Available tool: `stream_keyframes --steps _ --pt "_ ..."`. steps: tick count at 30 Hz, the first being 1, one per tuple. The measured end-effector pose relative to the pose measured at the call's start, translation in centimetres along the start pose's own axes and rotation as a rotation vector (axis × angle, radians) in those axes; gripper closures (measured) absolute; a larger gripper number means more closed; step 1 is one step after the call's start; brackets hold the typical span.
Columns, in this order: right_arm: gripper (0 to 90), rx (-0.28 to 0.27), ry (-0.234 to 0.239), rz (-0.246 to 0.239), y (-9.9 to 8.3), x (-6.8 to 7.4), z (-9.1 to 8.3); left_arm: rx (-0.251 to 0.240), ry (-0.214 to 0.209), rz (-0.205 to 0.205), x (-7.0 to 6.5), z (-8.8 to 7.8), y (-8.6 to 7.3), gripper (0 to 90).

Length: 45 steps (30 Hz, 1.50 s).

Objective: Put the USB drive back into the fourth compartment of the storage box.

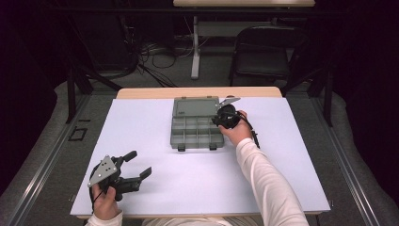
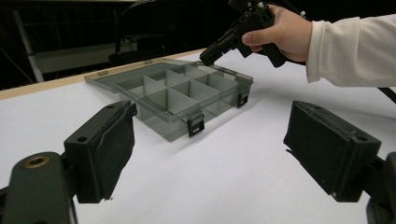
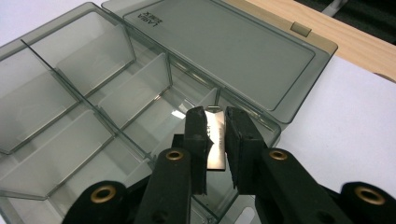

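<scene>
Two tools work over a white, matte surface (image 1: pixel 155 188) edged in pale wood at its far side. Largest on it is the box (image 1: pixel 196 132), a smoke-grey translucent plastic organiser near the far centre, lid thrown back flat toward the far edge, two black latches on its near wall, thin clear dividers cutting it into rectangular cells. Right tool (image 1: pixel 225 117), at the box's far right corner, is clamped on a plate (image 3: pixel 215 140): a small, flat, bright metal piece, upright between the black pads, its long axis running along the jaws. Directly beneath and just beyond the plate lies a far-right cell of the box, so the coming move is judged a short drop straight down into that cell; the plate's thin edge must clear the divider beside it. Left tool (image 1: pixel 134 167) rests well apart at the near left, jaws spread wide with nothing between them, pointing toward the box.
</scene>
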State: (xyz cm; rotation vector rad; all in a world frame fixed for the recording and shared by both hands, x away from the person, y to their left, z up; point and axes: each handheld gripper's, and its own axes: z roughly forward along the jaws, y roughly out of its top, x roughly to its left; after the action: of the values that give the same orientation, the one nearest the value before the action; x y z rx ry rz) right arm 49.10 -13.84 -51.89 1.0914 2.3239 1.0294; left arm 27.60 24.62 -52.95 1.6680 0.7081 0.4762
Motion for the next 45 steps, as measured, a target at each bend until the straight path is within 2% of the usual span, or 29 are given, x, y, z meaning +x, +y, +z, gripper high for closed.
stream_keyframes --steps 13,40,45 --pt "79.5 0.019 -0.002 0.013 -1.0 -0.3 0.76 0.001 0.0 0.005 0.05 0.02 0.0 15.7" --pt "79.4 0.018 0.004 0.018 -1.0 -0.19 0.88 -0.001 0.001 0.001 0.08 0.04 -0.02 15.7" --pt "76.3 0.013 0.007 0.027 -0.96 -0.24 0.75 0.0 0.004 0.004 0.12 0.01 -0.02 15.7"
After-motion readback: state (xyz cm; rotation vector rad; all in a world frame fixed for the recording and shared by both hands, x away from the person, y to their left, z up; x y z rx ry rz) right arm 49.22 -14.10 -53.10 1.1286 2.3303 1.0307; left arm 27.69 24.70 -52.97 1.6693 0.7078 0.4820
